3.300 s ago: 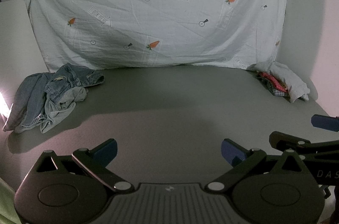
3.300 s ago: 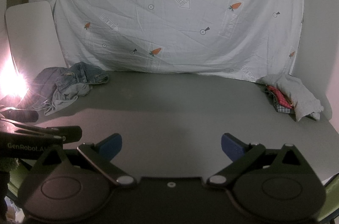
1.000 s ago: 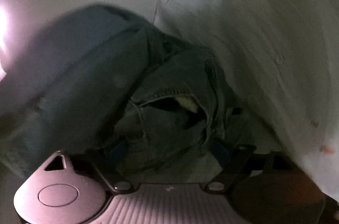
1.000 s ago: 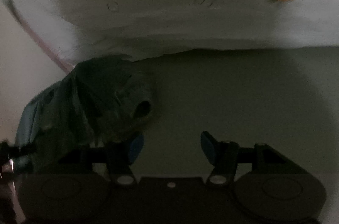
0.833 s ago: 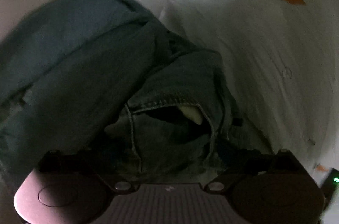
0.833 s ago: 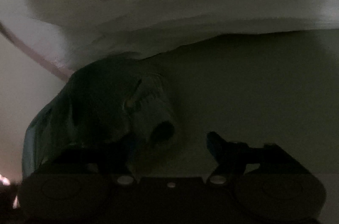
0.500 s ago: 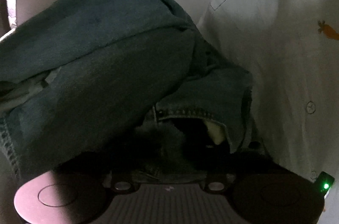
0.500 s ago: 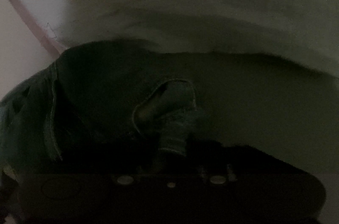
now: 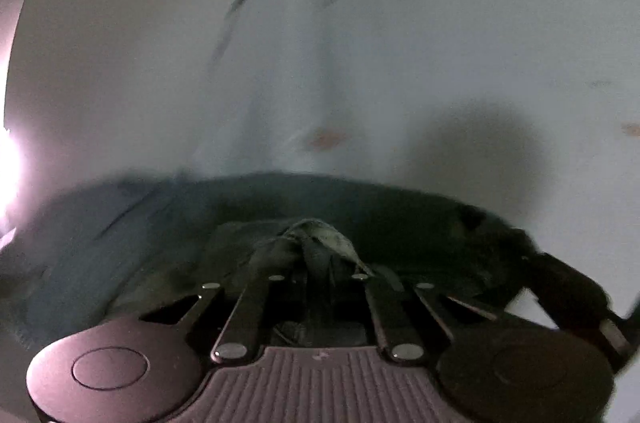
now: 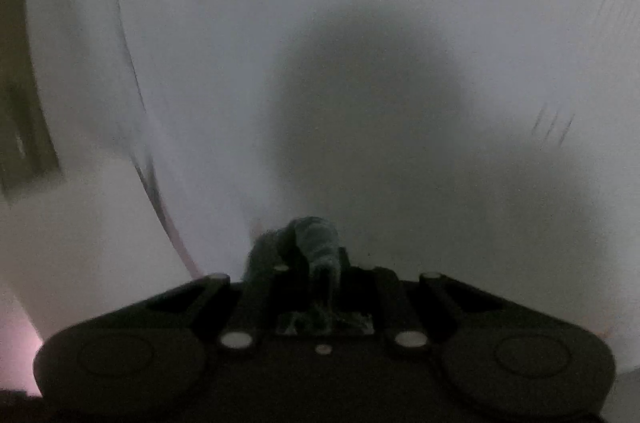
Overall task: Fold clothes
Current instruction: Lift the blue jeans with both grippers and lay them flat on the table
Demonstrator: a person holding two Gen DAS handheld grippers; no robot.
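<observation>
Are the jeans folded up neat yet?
No. The jeans hang in a crumpled bunch, pinched by the left hand-held gripper and the right hand-held gripper. Both views are blurry, so finer detail is unclear.

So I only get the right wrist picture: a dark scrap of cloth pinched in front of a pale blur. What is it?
Observer: Jeans; the left view shows blue denim spreading wide.
Operator: Is the other hand-held gripper holding too?
Observer: Yes, the left hand-held gripper is shut on a bunched fold.
Operator: And that pale blur?
Observer: A sheet; a faint orange print shows there.
</observation>
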